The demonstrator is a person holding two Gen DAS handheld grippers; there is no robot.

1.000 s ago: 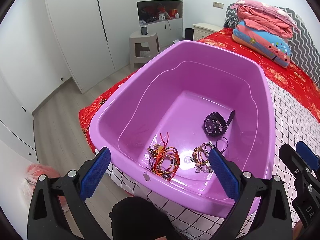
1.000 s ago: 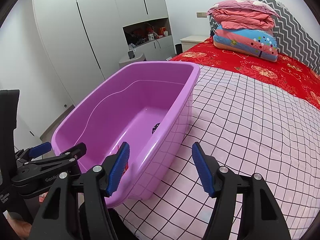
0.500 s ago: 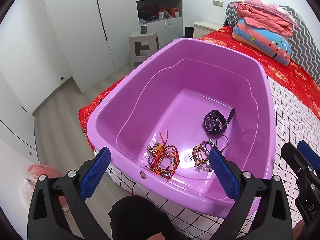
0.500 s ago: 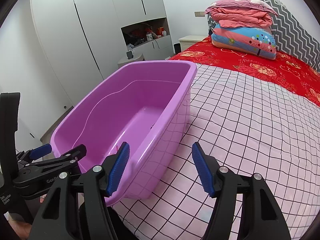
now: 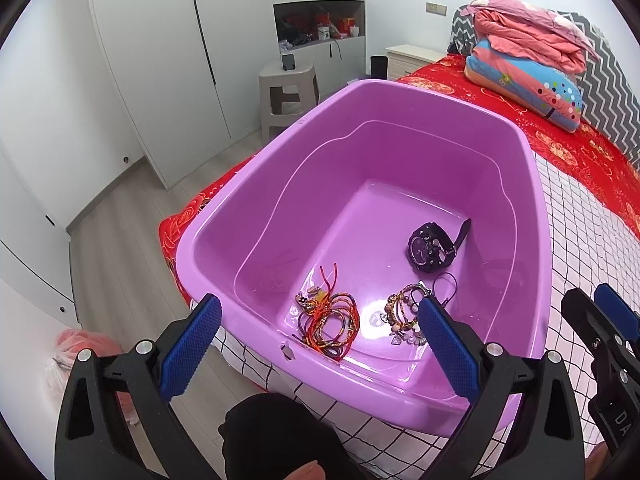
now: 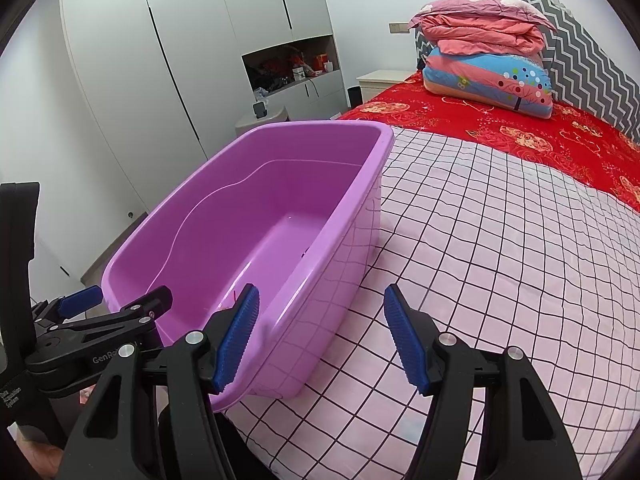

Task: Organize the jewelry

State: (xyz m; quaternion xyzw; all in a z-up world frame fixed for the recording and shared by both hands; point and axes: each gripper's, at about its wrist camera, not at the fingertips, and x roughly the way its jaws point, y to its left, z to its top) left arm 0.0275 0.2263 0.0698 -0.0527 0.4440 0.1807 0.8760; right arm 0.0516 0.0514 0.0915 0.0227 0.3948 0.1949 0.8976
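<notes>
resting on the bed (image 6: pixel 500 260), the tub (image 5: pixel 532 216) holds a watch (image 5: pixel 430 248), cords (image 5: pixel 330 322) and beads (image 5: pixel 404 312). left claw (image 5: pixel 316 344) and right claw (image 6: pixel 320 336) hang spread, pinching nothing.

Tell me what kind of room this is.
Most likely a home bedroom: a bed with a red floral sheet and stacked folded quilts, a white built-in wardrobe, and a bedside cabinet. A purple tub sits on the bed.

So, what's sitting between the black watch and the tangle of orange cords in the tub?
Only bare purple floor of the tub between the watch and cords; the beaded bracelets lie off to the side. Left wrist view.
</notes>
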